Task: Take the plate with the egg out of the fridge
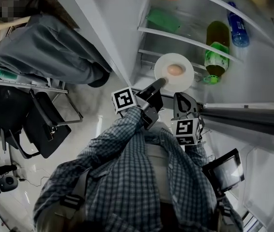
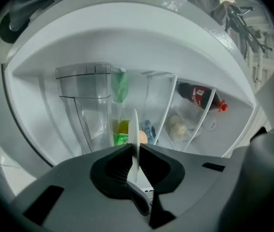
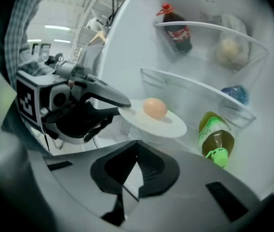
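Plate (image 1: pixel 184 81) w/ egg (image 1: pixel 175 69) pinched by left claw (image 1: pixel 157 84) at the open fridge (image 1: pixel 175 35)

White plate sits level in front of the fridge shelves, w/ the brown egg just off its centre toward the claw. In the left claw view the plate (image 2: pixel 135 129) shows edge-on, running straight up between the two dark pads. Both pads press on its near rim, so that claw is clamped on the plate. The egg (image 2: pixel 143 137) peeks out just right of the rim. From the right claw view, the left claw (image 3: pixel 120 109) comes in from the left, one jaw over the rim and one under. Plate (image 3: pixel 171 125) reaches out to the right, egg (image 3: pixel 155 108) on top. Can't tell if the far rim rests on a shelf or hangs clear, as the angle is poor.

Right claw (image 1: pixel 182 97) sits just beside the left one, below the plate's near edge and not touching it. In its own view the right claw (image 3: pixel 137 153) has its jaw tips together w/ nothing between them.

Inside the fridge:
- Green bottle (image 1: pixel 216 52) lies just right of the plate.
- Blue bottle (image 1: pixel 237 25) is one shelf further up.
- Cola bottle (image 3: pixel 178 30) w/ red cap and a pale bag (image 3: pixel 231 50) sit on the top shelf seen from the right claw.
- Clear bin (image 2: pixel 83 110) is at the left in the left claw view.

Plaid sleeves (image 1: pixel 127 144) of the person lead to both claws. A 2nd person (image 1: pixel 45 52) in grey sits at upper left, well apart from the fridge
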Tool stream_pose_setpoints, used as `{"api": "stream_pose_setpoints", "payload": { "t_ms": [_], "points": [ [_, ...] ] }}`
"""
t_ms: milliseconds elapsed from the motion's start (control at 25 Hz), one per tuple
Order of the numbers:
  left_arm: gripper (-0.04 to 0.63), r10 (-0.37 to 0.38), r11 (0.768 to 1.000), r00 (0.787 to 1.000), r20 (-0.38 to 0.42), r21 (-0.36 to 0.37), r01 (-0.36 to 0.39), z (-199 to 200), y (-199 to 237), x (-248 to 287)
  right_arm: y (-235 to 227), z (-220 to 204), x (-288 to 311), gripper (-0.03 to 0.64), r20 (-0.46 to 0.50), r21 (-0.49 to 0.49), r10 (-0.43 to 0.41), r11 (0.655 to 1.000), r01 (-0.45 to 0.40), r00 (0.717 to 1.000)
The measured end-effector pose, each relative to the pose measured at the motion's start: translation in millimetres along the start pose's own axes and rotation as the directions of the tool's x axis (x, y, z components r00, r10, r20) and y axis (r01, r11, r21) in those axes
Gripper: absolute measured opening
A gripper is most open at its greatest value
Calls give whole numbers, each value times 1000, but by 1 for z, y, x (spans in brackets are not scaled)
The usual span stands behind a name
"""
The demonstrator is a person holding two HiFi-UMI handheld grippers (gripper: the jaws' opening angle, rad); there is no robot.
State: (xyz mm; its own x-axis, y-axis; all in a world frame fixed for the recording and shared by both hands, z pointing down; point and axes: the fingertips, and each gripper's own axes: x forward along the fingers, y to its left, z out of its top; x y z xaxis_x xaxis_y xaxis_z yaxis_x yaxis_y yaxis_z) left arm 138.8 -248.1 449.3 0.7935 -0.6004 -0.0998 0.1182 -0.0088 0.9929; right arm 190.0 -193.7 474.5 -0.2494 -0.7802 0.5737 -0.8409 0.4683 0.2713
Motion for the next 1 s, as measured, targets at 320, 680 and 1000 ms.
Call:
{"api": "stream_pose_setpoints", "payload": {
  "t_ms": [320, 680, 1000],
  "points": [
    [46, 1, 1000, 999, -41, -13, -2, -3, -8, -42, 32, 14, -8, 6, 65, 262, 12, 965, -29, 998],
    [46, -4, 999, 997, -80, -33, 1, -10, -14, -87, 57, 15, -31, 6, 127, 473, -92, 881, 21, 988],
    [46, -8, 1000, 998, -55, -15, 8, -14, -20, -114, 70, 13, -46, 6, 144, 486, -104, 874, 21, 984]
  ]
}}
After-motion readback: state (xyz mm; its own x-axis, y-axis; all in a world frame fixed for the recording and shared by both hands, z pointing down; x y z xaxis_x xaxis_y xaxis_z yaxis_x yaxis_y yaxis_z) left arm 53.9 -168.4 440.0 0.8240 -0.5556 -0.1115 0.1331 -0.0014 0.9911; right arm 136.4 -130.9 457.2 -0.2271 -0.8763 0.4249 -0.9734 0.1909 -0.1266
